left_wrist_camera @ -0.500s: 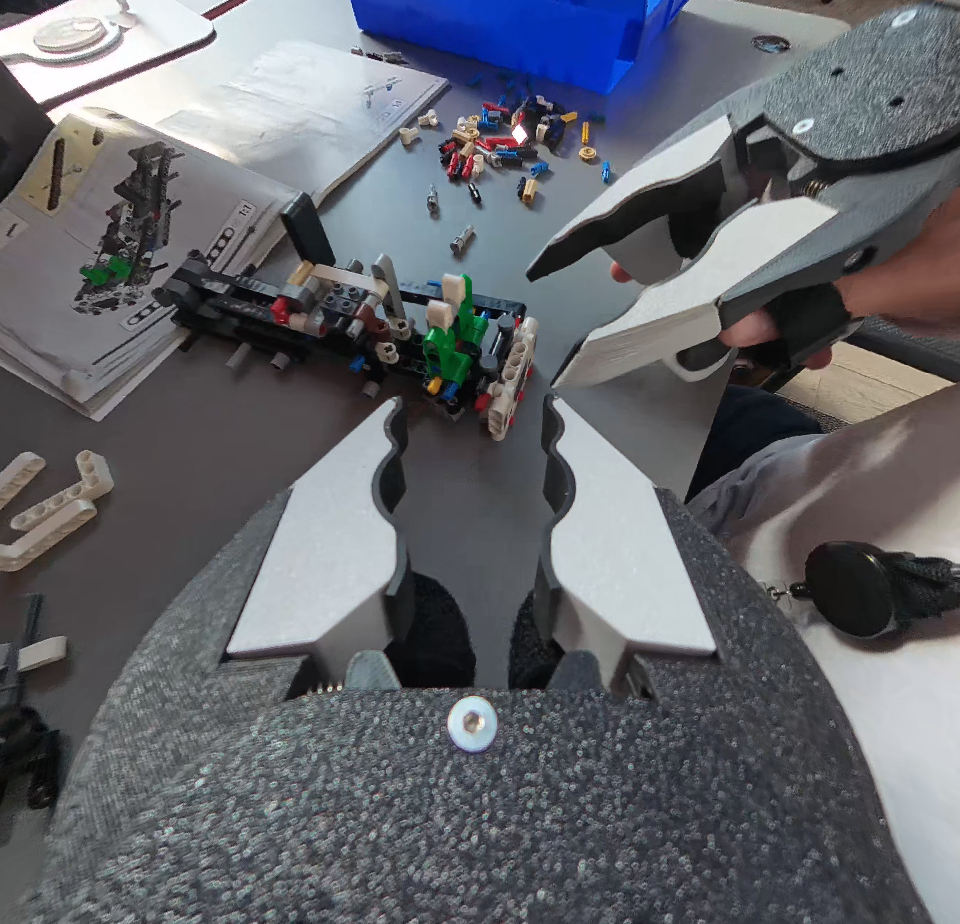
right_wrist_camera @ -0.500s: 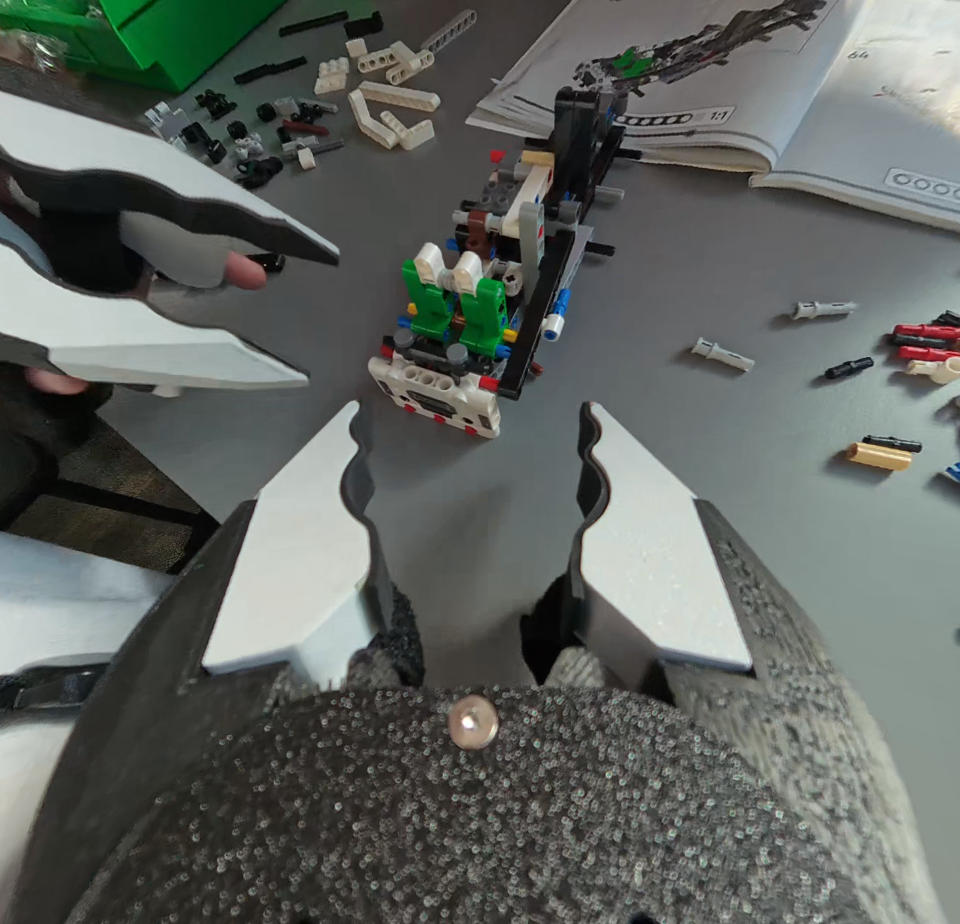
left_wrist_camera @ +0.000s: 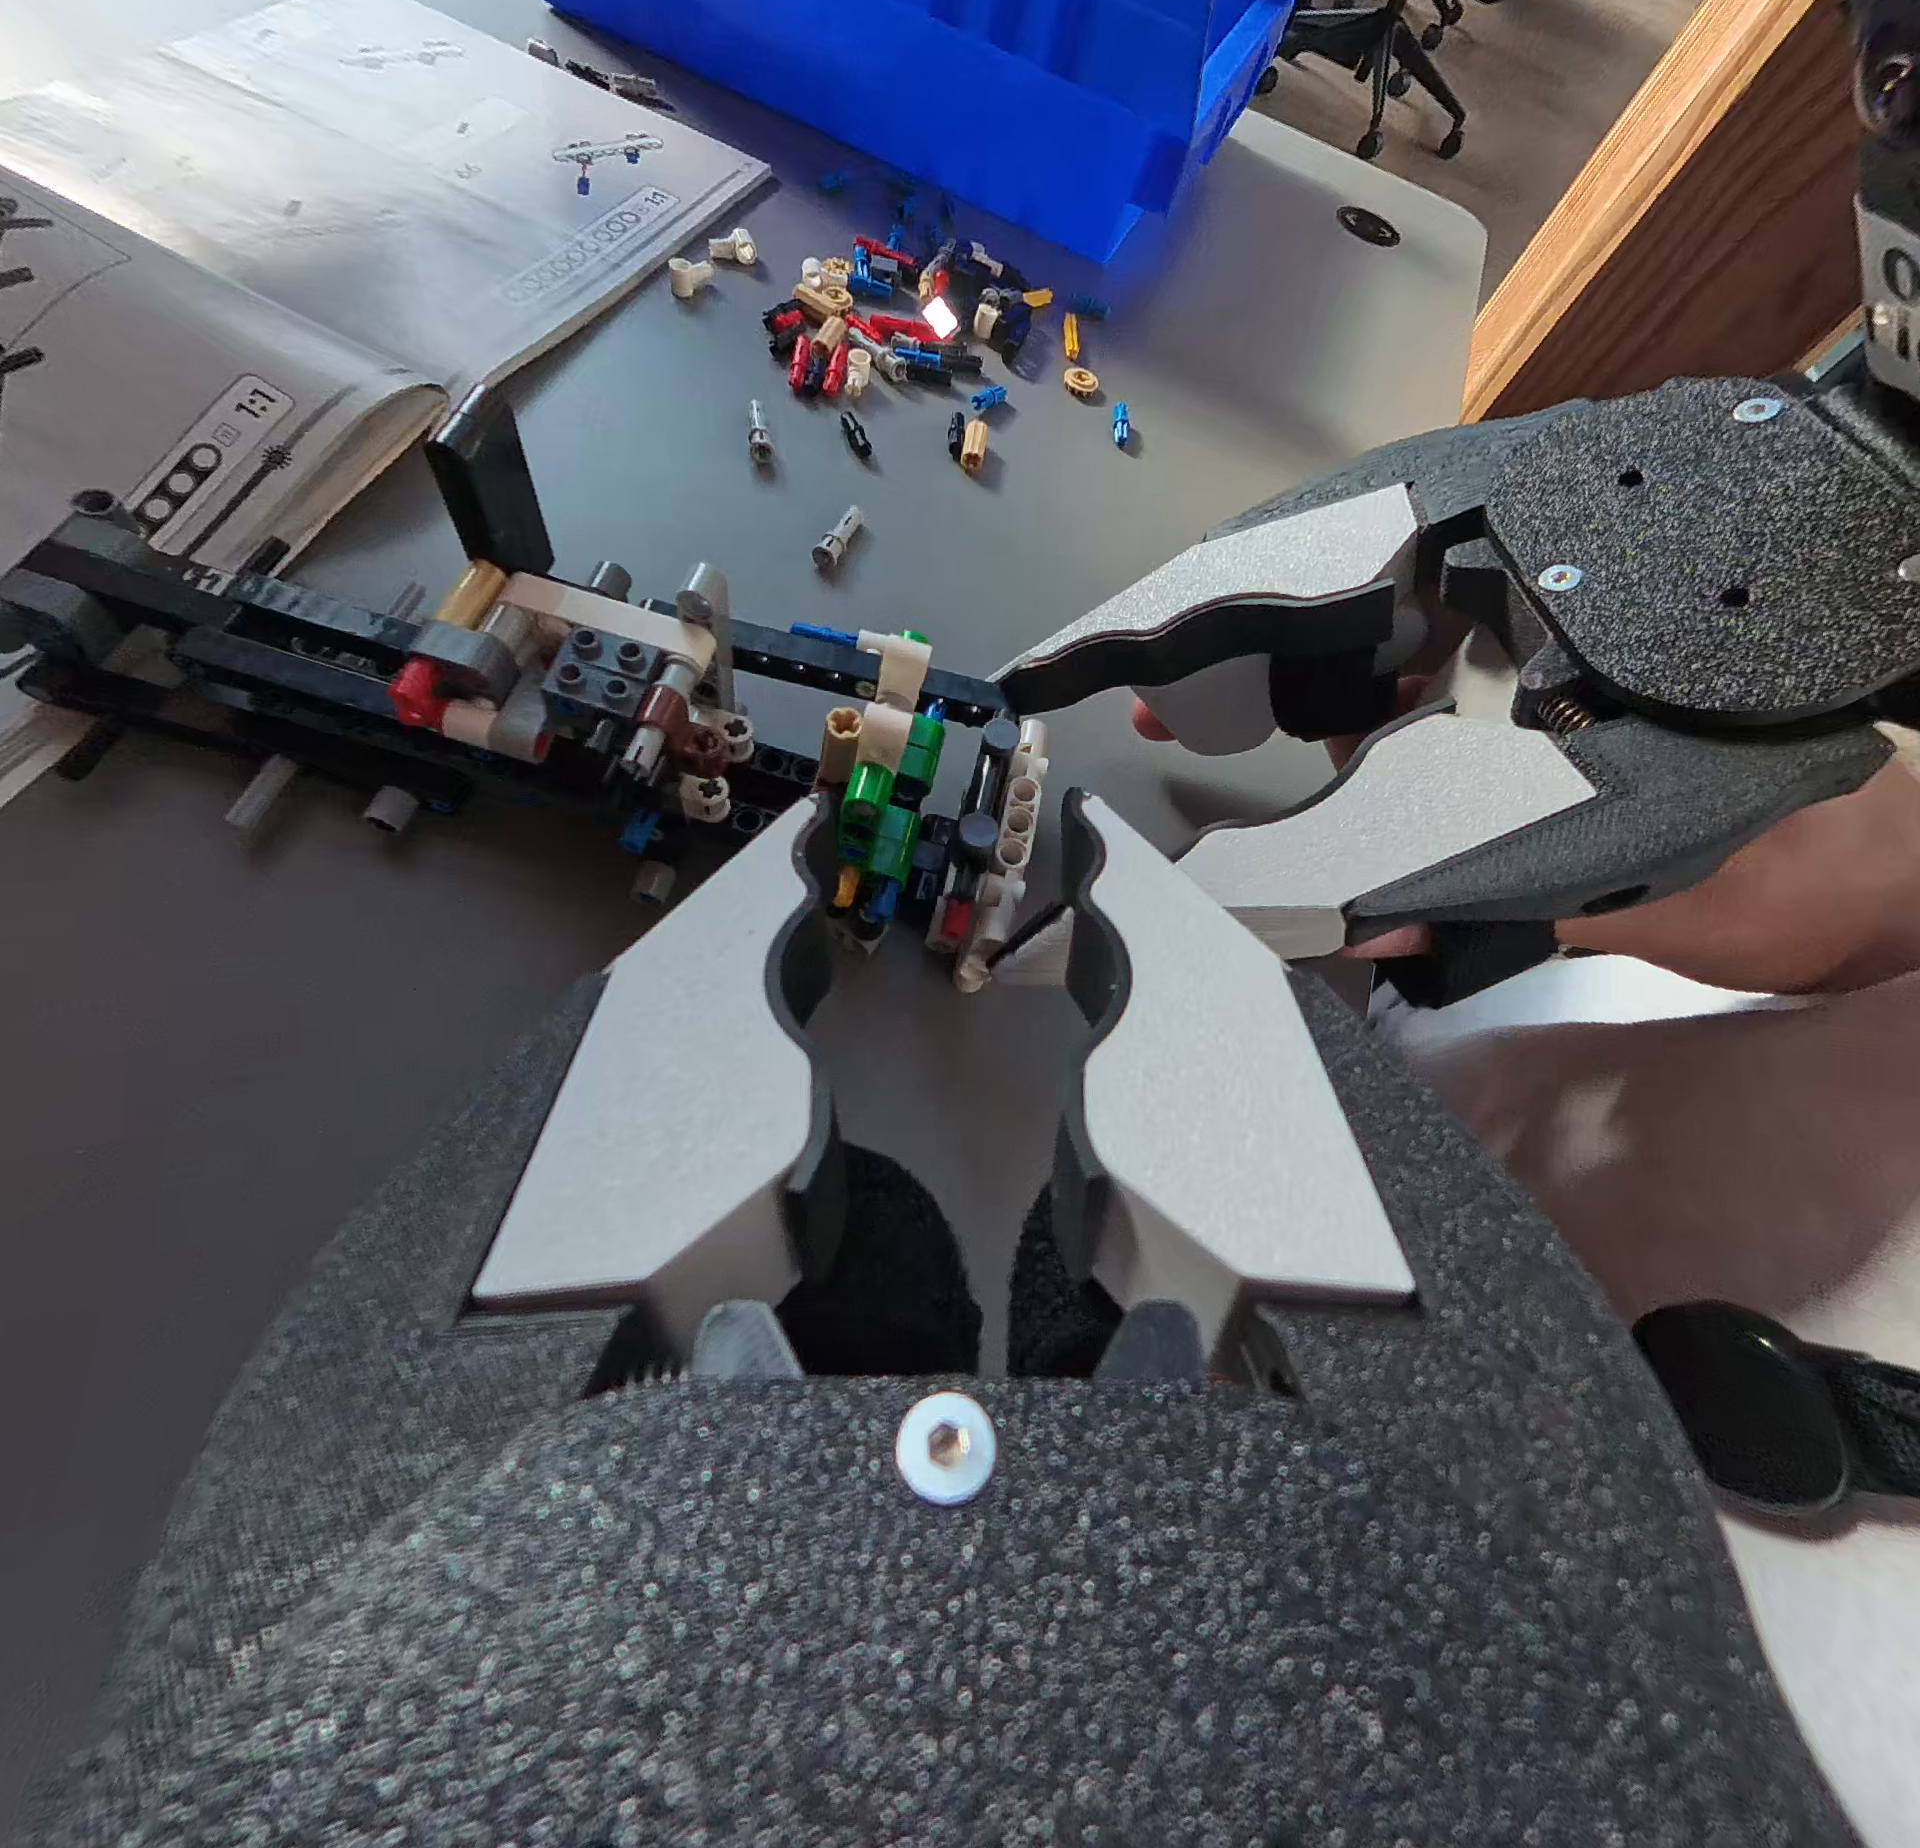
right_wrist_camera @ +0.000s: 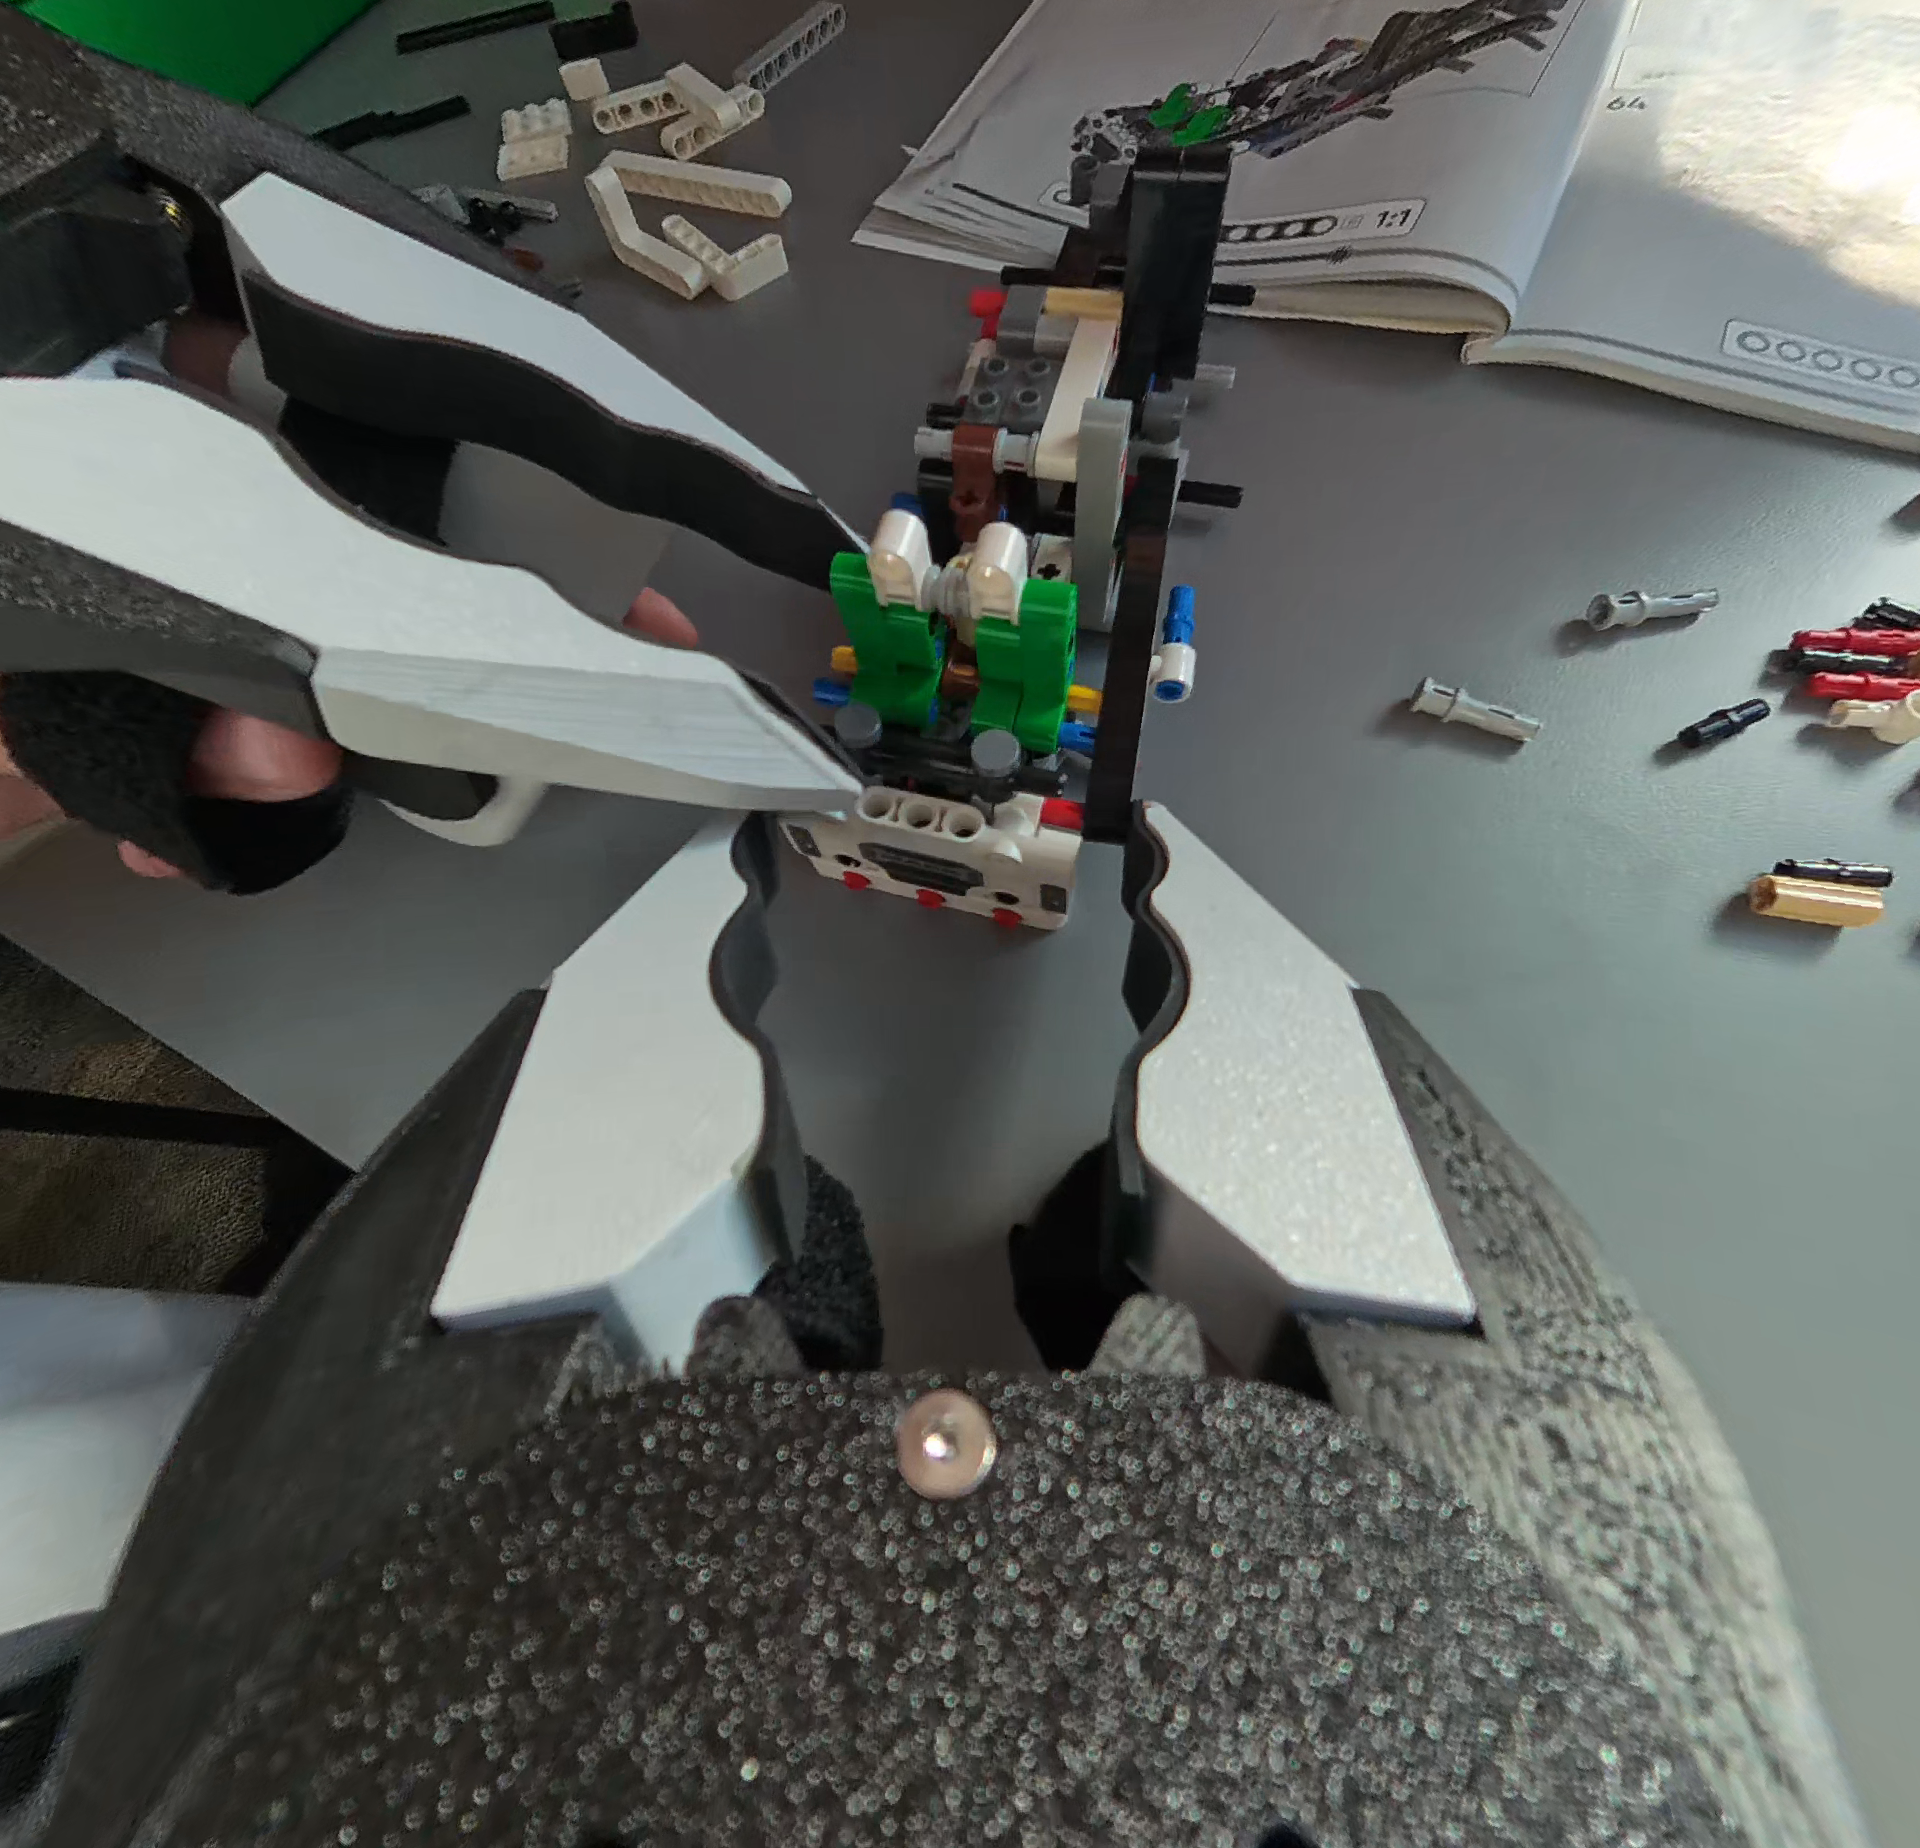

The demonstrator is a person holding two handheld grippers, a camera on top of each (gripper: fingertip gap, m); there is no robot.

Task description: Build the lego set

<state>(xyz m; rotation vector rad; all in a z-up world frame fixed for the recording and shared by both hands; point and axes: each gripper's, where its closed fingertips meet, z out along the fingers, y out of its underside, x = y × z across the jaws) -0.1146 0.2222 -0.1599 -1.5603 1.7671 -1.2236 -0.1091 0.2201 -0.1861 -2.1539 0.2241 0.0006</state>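
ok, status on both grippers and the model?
Left gripper open, right gripper open, both at the lego model white end. Model on table, ungripped. Nothing blocking.

Long half-built lego model [left_wrist_camera: 582, 686], seemingly flat

Office — swivel chairs [left_wrist_camera: 1392, 22], desk [left_wrist_camera: 1299, 323]

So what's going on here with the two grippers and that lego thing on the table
A person holds a gripper in each hand and is building a long lego model that lies on a grey table. Both are open at its white end: the left gripper straddles the green part, and the right gripper frames the white end block. Neither grips anything yet. Loose pins and an open instruction booklet lie nearby.
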